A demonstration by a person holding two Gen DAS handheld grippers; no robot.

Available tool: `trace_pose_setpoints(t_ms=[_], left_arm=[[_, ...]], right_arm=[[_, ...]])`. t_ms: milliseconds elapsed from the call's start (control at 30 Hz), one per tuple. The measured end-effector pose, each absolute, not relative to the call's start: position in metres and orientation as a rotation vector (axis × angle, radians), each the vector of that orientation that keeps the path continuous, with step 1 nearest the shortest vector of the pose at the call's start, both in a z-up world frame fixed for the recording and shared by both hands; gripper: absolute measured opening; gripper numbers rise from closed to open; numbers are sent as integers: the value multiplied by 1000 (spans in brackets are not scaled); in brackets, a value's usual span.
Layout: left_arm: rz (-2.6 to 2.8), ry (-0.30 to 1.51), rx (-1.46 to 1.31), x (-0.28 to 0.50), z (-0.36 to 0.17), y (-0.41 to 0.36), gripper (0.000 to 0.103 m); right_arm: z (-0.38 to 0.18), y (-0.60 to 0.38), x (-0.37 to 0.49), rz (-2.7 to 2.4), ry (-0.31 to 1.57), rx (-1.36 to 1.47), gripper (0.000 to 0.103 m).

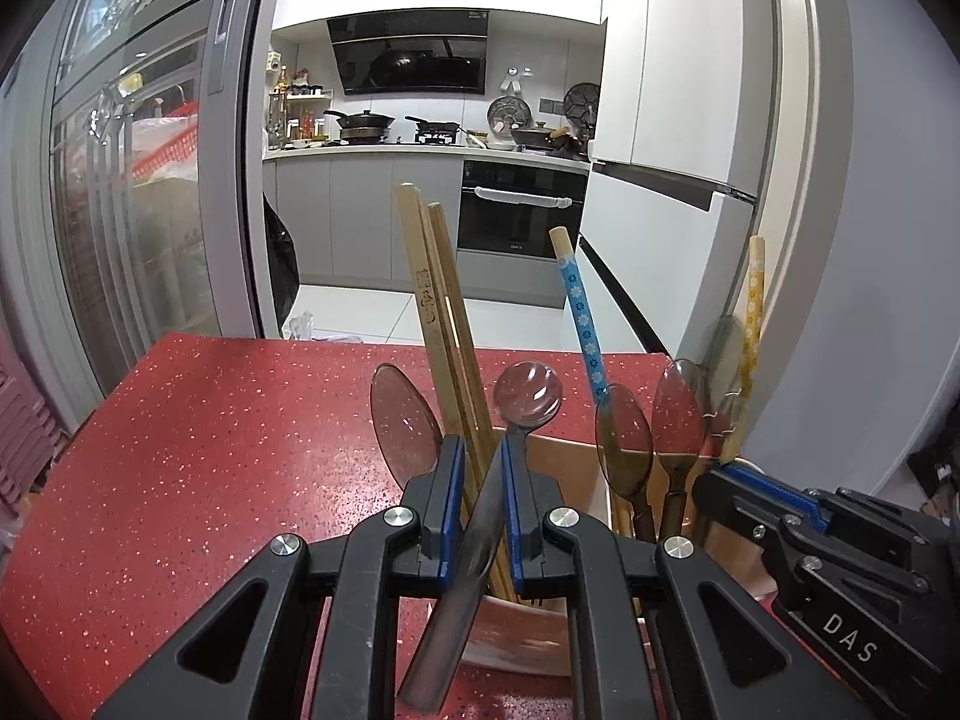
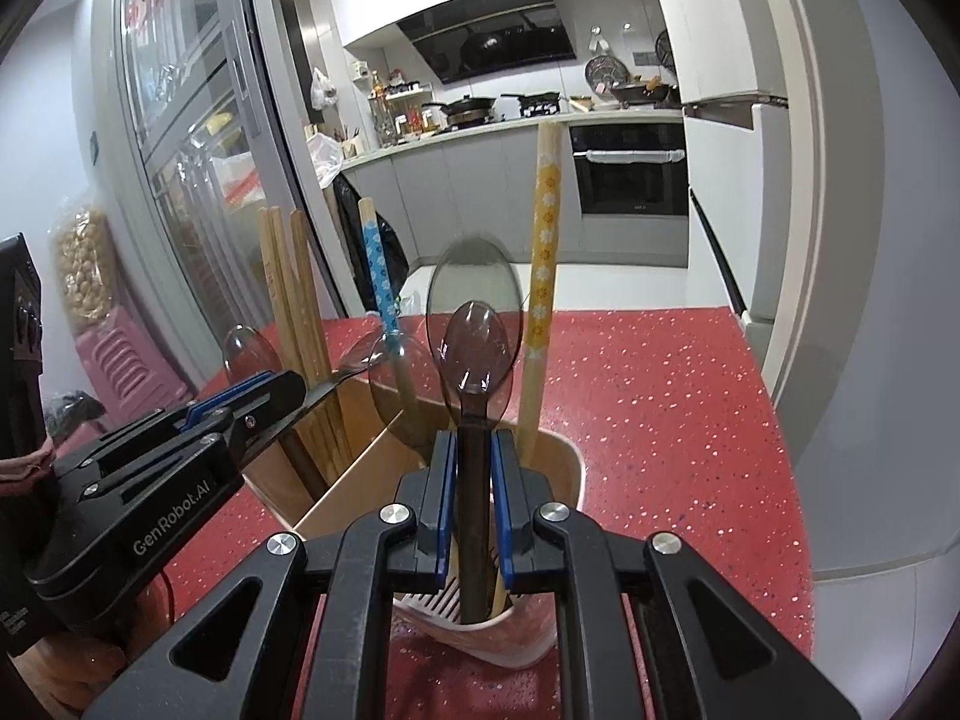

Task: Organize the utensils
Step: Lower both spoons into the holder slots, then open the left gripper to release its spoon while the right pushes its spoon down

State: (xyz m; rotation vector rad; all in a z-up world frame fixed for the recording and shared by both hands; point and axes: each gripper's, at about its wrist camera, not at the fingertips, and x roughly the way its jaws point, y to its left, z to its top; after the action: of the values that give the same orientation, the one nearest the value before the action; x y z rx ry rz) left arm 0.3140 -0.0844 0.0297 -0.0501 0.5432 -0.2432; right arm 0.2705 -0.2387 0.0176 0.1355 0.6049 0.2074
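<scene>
A beige utensil holder (image 1: 564, 456) with two compartments stands on the red speckled table (image 1: 210, 450). My left gripper (image 1: 483, 474) is shut on the dark handle of a clear spoon (image 1: 528, 393), held tilted over the holder's left compartment beside wooden chopsticks (image 1: 438, 300). In the right wrist view my right gripper (image 2: 474, 456) is shut on a smoky brown spoon (image 2: 480, 348), upright in the holder's (image 2: 570, 462) near compartment. More spoons (image 1: 624, 438) and flowered blue (image 1: 579, 312) and yellow (image 2: 543, 240) handles stand in the holder. Each gripper shows in the other's view, the right gripper (image 1: 780, 504) and the left gripper (image 2: 252, 402).
Bare red tabletop (image 2: 660, 420) spreads right of the holder, and more lies to its left. A glass sliding door (image 1: 150, 210) stands at the left and a white fridge (image 1: 672, 180) at the right. A pink stool (image 2: 126, 360) sits beside the table. A kitchen lies beyond.
</scene>
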Motion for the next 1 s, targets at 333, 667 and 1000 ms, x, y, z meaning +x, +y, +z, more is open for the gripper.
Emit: trace_pose_setpoints(t_ms=[333, 667, 1000], left_arm=[[-244, 556, -51, 312, 26, -82, 38], [-249, 533, -77, 305, 34, -70, 38], [-243, 490, -143, 289, 47, -48, 38]], right_arm=[[26, -234, 259, 221, 588, 139, 28], [37, -241, 268, 364, 652, 322, 28], [20, -235, 324, 561, 862, 666, 28]])
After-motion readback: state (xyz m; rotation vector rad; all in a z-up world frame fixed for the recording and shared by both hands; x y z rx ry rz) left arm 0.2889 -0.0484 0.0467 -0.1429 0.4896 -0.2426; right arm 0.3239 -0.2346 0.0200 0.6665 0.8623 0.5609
